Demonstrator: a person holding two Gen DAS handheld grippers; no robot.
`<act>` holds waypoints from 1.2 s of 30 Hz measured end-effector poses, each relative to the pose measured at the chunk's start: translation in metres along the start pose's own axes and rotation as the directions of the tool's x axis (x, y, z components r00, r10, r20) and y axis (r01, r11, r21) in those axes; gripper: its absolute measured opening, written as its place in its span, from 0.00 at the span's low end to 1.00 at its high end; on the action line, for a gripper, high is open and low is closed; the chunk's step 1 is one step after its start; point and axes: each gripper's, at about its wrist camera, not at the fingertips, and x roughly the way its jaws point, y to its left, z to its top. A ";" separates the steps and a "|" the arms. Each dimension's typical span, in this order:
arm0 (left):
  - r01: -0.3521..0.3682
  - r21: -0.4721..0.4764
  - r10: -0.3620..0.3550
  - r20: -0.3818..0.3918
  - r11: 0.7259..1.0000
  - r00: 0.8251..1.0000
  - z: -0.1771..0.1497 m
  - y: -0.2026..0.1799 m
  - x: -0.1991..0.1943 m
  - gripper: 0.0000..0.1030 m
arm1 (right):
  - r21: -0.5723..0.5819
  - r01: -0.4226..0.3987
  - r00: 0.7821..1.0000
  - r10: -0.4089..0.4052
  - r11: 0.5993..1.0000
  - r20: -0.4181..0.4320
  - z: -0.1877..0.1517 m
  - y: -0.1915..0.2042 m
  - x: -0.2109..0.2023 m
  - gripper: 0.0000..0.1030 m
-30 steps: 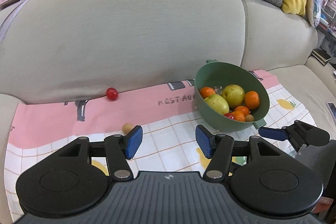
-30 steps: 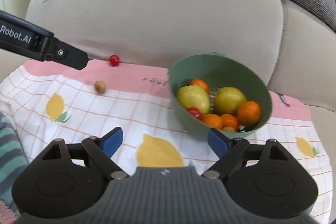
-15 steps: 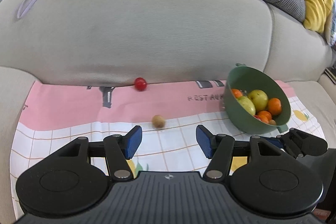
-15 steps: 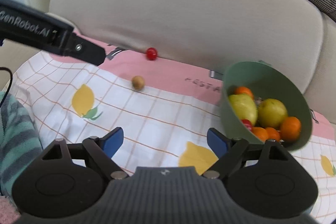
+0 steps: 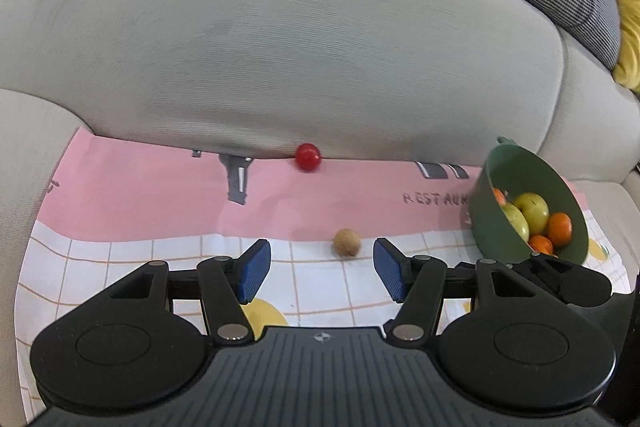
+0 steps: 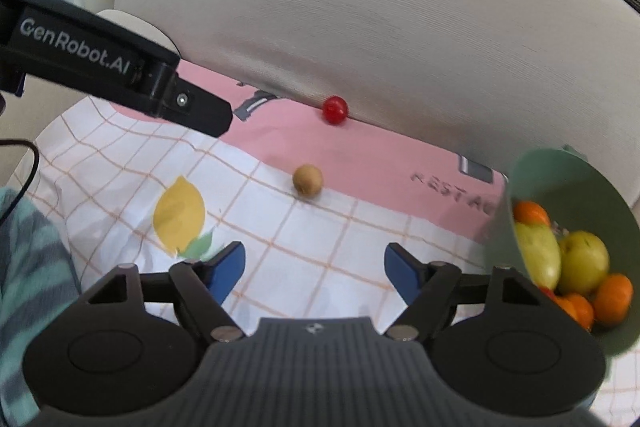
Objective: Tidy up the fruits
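Observation:
A small tan round fruit (image 5: 346,243) lies on the cloth, just beyond and between the fingers of my open, empty left gripper (image 5: 320,269). It also shows in the right wrist view (image 6: 307,179). A small red fruit (image 5: 307,156) rests against the sofa back, also seen in the right wrist view (image 6: 335,109). A green bowl (image 5: 486,223) at the right holds yellow-green apples and oranges; in the right wrist view the bowl (image 6: 568,183) is at the right edge. My right gripper (image 6: 315,269) is open and empty above the cloth.
A pink and white checked cloth (image 5: 160,195) with lemon prints covers the sofa seat. The beige sofa back (image 5: 300,47) rises behind the fruit. Houndstooth and yellow cushions sit at the upper right. The left gripper's body (image 6: 100,67) crosses the right wrist view's left side.
Both views have swung left: the bowl has slid to the right edge and the tan and red fruits have come toward the centre. The left gripper is now closer to the tan fruit.

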 end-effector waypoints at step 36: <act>0.064 -0.026 -0.065 -0.038 0.998 0.997 0.026 0.026 0.072 0.58 | 0.019 -0.024 1.000 0.024 1.000 -0.004 0.036 -0.011 0.086 0.22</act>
